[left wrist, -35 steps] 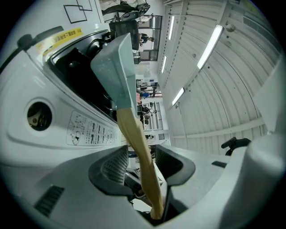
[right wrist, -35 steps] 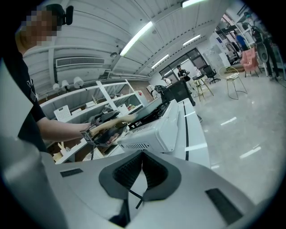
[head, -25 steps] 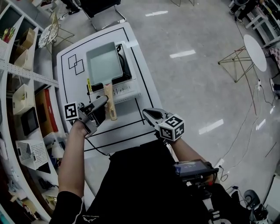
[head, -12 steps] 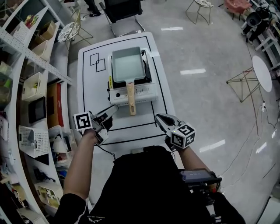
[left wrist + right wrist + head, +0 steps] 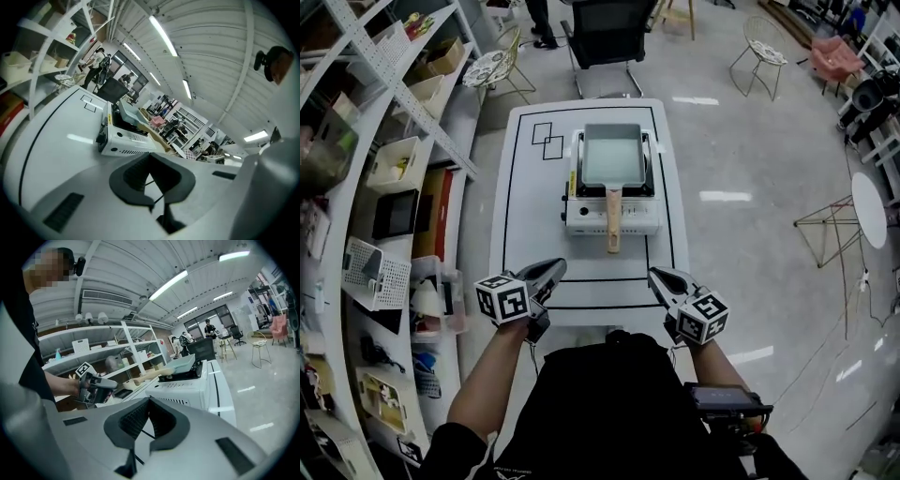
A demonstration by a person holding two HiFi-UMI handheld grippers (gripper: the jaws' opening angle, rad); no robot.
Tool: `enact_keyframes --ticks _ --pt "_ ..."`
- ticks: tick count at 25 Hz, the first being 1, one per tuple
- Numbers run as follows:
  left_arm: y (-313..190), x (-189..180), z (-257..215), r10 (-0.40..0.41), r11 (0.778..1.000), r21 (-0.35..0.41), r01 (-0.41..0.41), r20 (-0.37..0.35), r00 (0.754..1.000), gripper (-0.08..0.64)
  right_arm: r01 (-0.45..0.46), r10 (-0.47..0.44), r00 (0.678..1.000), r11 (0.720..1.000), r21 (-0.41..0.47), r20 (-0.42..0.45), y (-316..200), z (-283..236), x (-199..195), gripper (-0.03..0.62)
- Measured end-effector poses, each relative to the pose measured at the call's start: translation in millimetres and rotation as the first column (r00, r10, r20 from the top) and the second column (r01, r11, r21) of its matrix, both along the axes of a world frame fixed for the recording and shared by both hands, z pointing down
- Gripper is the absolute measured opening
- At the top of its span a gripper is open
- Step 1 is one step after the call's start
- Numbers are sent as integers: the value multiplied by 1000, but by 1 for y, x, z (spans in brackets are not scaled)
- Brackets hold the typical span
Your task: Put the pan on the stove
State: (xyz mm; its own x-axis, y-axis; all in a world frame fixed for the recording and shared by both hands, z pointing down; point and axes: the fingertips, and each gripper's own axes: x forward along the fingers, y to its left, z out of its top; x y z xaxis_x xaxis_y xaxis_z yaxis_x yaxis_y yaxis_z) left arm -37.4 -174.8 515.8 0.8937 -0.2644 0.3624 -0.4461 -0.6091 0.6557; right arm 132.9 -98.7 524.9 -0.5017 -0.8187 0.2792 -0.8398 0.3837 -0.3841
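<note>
A pale rectangular pan (image 5: 613,155) sits on the white portable stove (image 5: 612,214) at the middle of the table, its wooden handle (image 5: 613,228) pointing toward me. My left gripper (image 5: 555,270) hovers over the table's near edge, well short of the handle. Its jaws have just been closing and stand shut with nothing between them. My right gripper (image 5: 656,275) is level with it on the right, also shut and empty. In the left gripper view the stove (image 5: 123,139) and pan (image 5: 127,111) lie ahead of the jaws. In the right gripper view the pan (image 5: 185,363) tops the stove (image 5: 187,383).
The white table (image 5: 511,216) bears black marked lines. Shelving with boxes and bins (image 5: 384,187) runs along the left. A black chair (image 5: 609,37) stands beyond the table's far end, and a round white side table (image 5: 870,211) stands at the right.
The left gripper has drawn back from beside the pan handle to the near table edge, rolled, and shut. The right gripper has shifted a little. The pan stays on the stove.
</note>
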Motion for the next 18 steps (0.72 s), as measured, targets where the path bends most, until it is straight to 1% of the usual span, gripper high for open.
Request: enact_keyframes --ticks 3,6,8,11,13,15,18 --pt "11 -11 -2 -40 998 53 39 11 999 9 5 -5 1000 1000 12 -5 2 -4 -6 25" --pt "24 -25 2 -82 994 79 80 15 997 9 2 -2 1000 1000 16 -3 6 -6 -11 25" --pt "31 -34 5 -103 991 81 103 7 995 9 6 -6 1000 1000 22 0 7 -8 -14 26" --pt "46 -41 14 -128 990 56 128 -6 992 9 11 -11 1000 1000 22 13 18 -7 -20 25" --pt "47 -43 14 -146 987 68 147 -17 989 9 22 -23 999 999 40 25 19 -8 -24 26" --pt "46 -42 12 -154 983 97 156 -26 988 9 34 -35 999 998 55 25 17 -10 -26 25" --pt "47 -37 12 -134 981 136 135 -16 991 9 42 -43 999 998 55 5 13 -10 -27 25"
